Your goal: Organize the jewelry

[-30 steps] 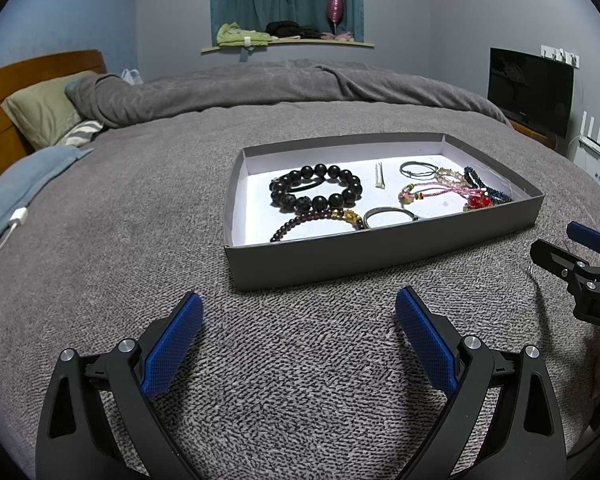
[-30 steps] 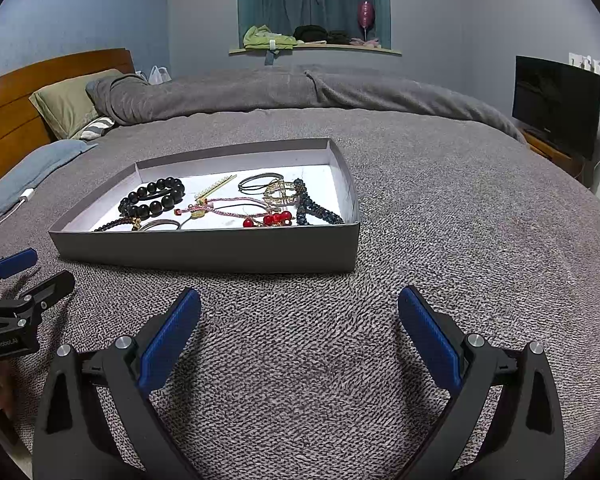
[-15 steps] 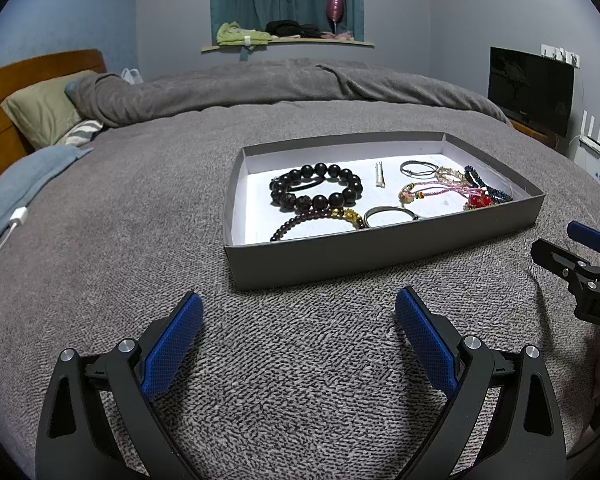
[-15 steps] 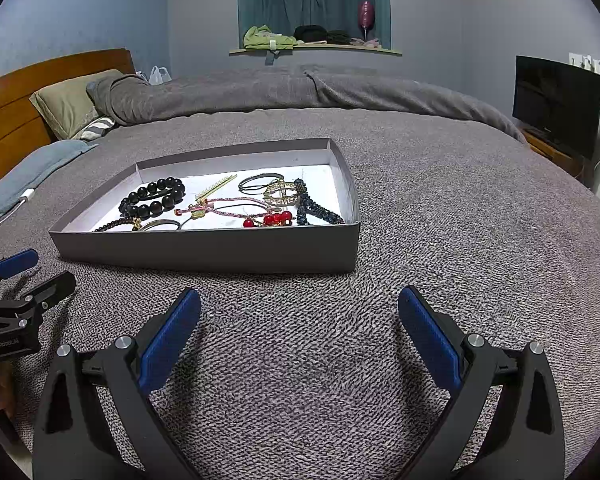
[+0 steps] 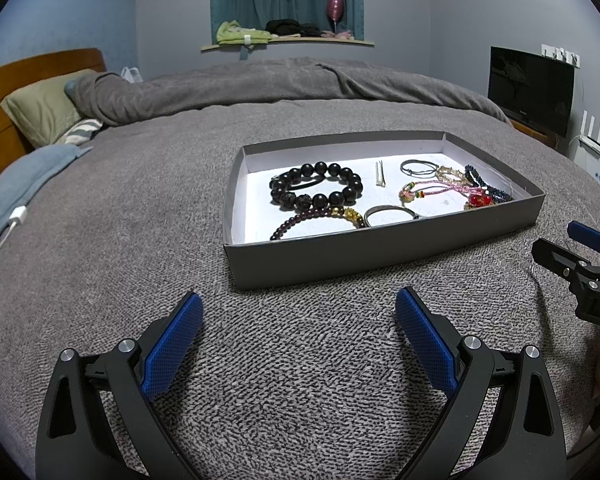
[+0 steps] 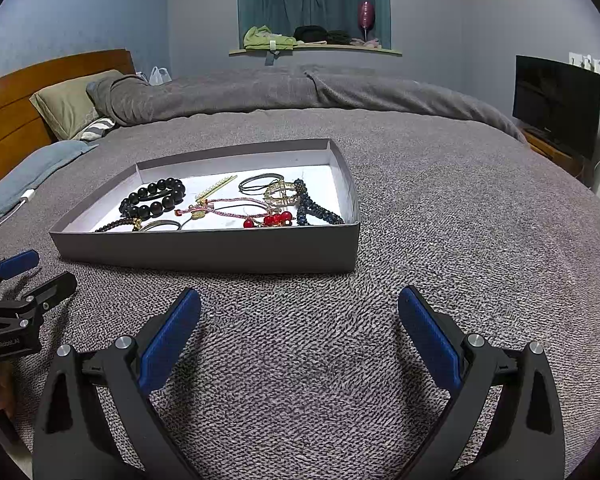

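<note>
Tongs (image 5: 298, 332) and tray (image 5: 380, 246) of bracelets sit unchanged from before.

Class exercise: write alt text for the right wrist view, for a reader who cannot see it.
A shallow grey cardboard tray of tangled bracelets, including a black bead bracelet and red beads, sits on a grey knitted bedspread. The open right gripper hovers before it, empty; the left gripper shows at the left edge.

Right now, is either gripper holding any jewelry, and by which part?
Nothing is held. The left gripper and right gripper are both open over the blanket, short of the tray.
</note>
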`<state>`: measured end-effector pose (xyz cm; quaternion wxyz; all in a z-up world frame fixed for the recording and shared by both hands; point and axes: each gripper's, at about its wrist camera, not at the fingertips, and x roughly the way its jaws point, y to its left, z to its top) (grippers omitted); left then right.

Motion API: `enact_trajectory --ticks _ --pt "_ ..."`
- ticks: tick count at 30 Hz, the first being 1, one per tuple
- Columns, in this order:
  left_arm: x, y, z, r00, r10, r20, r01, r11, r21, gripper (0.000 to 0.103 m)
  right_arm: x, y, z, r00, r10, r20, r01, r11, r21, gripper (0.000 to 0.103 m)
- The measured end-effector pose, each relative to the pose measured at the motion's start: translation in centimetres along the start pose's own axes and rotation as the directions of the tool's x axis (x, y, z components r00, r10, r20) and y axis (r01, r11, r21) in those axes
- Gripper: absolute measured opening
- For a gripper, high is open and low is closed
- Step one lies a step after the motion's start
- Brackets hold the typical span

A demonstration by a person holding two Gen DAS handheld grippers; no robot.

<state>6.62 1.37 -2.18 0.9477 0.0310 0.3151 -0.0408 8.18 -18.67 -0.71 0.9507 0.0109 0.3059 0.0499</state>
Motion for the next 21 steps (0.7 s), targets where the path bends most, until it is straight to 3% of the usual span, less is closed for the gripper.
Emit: enact_trajectory --ticks 21 --pt "0.58 0.11 0.09 0.999 -0.005 -0.031 0.004 1.000 -0.010 0.096 0.05 -0.02 -0.02 1.000 -0.001 -0.002 0.001 1.000 0.001 0.098"
